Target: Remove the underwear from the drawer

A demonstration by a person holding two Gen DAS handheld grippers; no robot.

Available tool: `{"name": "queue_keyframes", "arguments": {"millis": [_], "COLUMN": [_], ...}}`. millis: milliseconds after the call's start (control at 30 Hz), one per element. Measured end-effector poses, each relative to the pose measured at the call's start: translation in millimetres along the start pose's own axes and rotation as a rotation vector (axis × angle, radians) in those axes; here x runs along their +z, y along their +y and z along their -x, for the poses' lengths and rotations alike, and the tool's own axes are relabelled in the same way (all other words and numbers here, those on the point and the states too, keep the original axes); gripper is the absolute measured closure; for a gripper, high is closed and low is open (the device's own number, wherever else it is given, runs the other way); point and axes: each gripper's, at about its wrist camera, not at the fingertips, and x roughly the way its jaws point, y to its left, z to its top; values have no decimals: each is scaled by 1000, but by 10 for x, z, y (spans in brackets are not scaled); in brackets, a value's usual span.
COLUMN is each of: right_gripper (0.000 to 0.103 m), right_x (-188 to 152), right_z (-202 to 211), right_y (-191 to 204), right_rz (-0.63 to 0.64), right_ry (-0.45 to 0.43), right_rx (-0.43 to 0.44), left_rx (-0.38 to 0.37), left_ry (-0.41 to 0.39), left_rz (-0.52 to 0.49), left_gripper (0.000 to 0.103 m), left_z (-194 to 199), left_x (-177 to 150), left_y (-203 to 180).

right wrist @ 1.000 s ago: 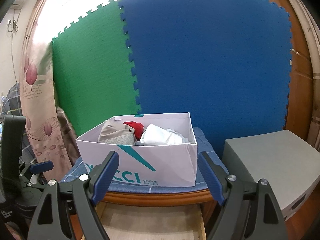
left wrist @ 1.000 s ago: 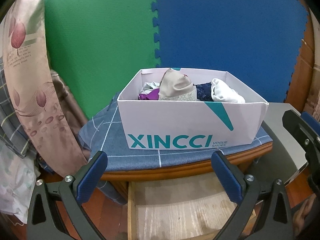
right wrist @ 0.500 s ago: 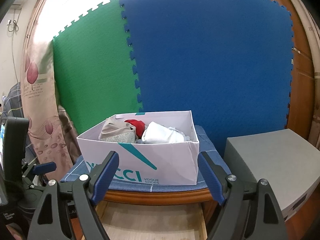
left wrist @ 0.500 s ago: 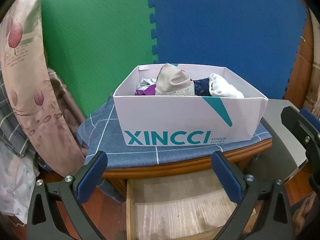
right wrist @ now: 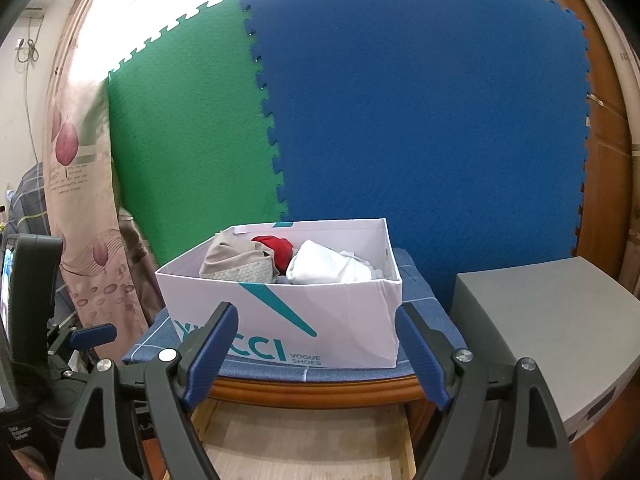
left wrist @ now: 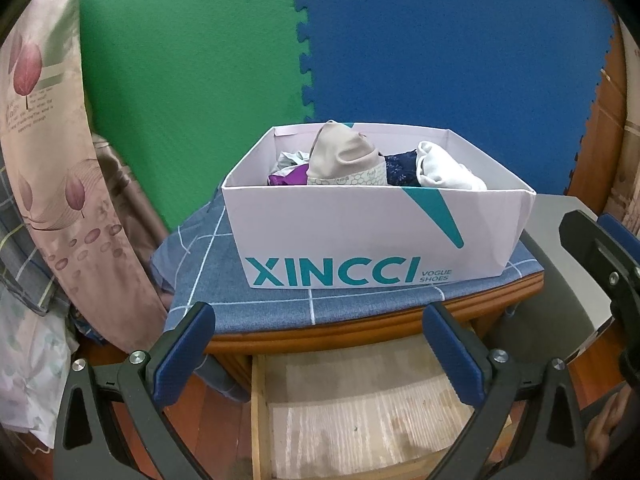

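Underwear (left wrist: 344, 156) piled in box (left wrist: 360, 232), left tool (left wrist: 320, 352) & right tool (right wrist: 316, 352) angled down, both apart, empty.

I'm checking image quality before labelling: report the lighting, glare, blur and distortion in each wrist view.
Left wrist view: even, soft light, no glare; the white shoe box and its lettering are sharp; fisheye bends the blue foam mat edges and darkens the corners. Right wrist view: blown-out glare above the green foam mat at top left; box sharp; the wooden frame bows strongly.
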Motion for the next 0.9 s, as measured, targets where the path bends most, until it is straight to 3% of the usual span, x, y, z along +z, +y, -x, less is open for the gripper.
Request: {"name": "queue_keyframes", "arguments": {"millis": [900], "right_gripper": [20], "right_x": [-1], "right_z": [-30], "right_y": [-5], "right_rz": [-7], "right_ry": [11], "right_rx": [2], "left_rx": [-20], "left_ry": [23], "left_rz": [6], "left_gripper": [0], "left_z": [-34], "left_x": [-5], "left_y": [34]}}
